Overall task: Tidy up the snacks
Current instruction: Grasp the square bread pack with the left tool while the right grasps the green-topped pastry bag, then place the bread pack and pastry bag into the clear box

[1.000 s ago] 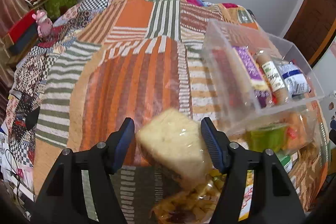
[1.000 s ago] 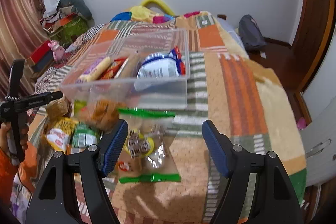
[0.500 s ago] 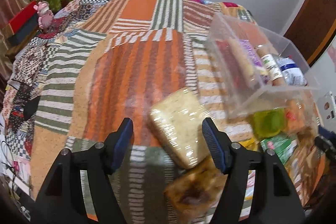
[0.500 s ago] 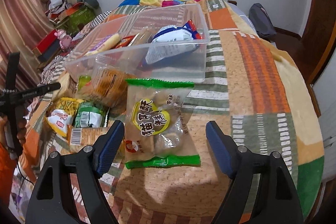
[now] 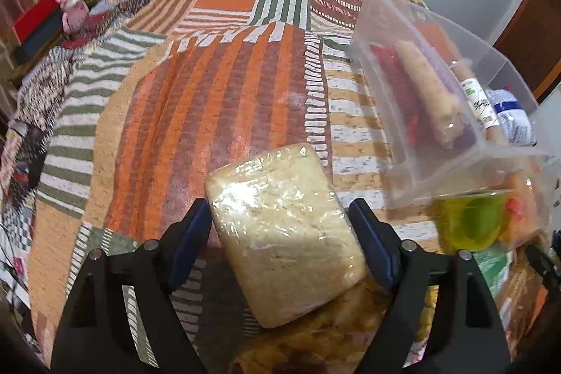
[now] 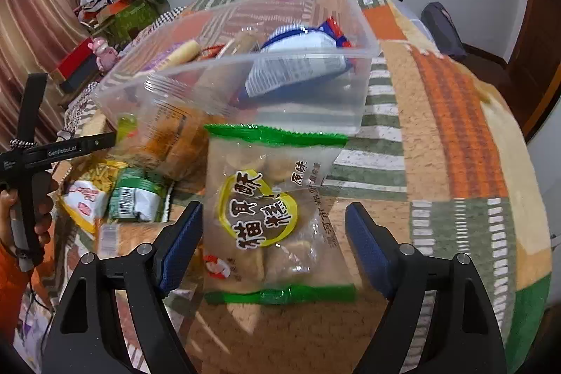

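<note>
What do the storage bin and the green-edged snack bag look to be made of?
Storage bin: clear, rigid-looking plastic; contents show through its glossy walls. Green-edged snack bag: thin, glossy transparent film, probably plastic, with crinkles and serrated sealed ends.

Our left claw [image 5: 280, 230] stands with both blue-padded fingers [image 5: 191, 244] spread wide, pointing forward and tilted downward; nothing is clamped between them. Our right claw [image 6: 273, 240] is likewise spread apart, its fingers [image 6: 366, 249] angled down and forward with a broad gap between the pads. From the right wrist view we see the left claw's black frame [image 6: 28, 156] at the far left, gripped by our left hand [image 6: 31, 216], with an orange sleeve below it.
</note>
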Available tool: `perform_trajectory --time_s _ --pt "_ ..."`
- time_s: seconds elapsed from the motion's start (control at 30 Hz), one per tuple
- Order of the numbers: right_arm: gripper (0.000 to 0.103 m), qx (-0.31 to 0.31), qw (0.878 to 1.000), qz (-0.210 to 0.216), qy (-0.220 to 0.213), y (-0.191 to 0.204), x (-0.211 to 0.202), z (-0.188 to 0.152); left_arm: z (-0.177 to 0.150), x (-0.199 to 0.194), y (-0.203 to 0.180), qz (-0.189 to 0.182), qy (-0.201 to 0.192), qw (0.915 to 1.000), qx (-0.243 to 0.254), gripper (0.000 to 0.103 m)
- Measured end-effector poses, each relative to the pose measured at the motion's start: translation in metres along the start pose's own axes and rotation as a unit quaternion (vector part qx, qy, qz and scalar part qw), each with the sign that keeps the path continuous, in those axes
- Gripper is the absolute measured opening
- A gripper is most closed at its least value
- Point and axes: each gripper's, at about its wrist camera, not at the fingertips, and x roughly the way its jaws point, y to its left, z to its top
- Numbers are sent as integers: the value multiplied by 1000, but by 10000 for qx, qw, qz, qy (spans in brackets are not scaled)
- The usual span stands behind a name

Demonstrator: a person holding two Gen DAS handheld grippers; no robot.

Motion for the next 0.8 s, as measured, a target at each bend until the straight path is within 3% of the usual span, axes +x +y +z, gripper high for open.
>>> perform_trajectory --time_s 0.07,0.13,0.3,0.53,0.8 --pt "77 74 10000 54 22 -2 4 -2 0 0 -2 28 -34 10000 51 79" --pt "66 125 9999 38 -56 -4 2 -3 0 0 -1 24 -78 10000 -3 76" --pt "51 237 9995 164 -123 -10 -6 -4 0 -12 4 85 -309 9995 -50 56" --pt "48 220 9992 3 -337 -12 -22 -7 -1 -33 6 50 -452 9990 -20 56" --pt "48 196 9966 -136 -793 -12 -57 5 2 -89 -4 -78 -944 9954 165 56"
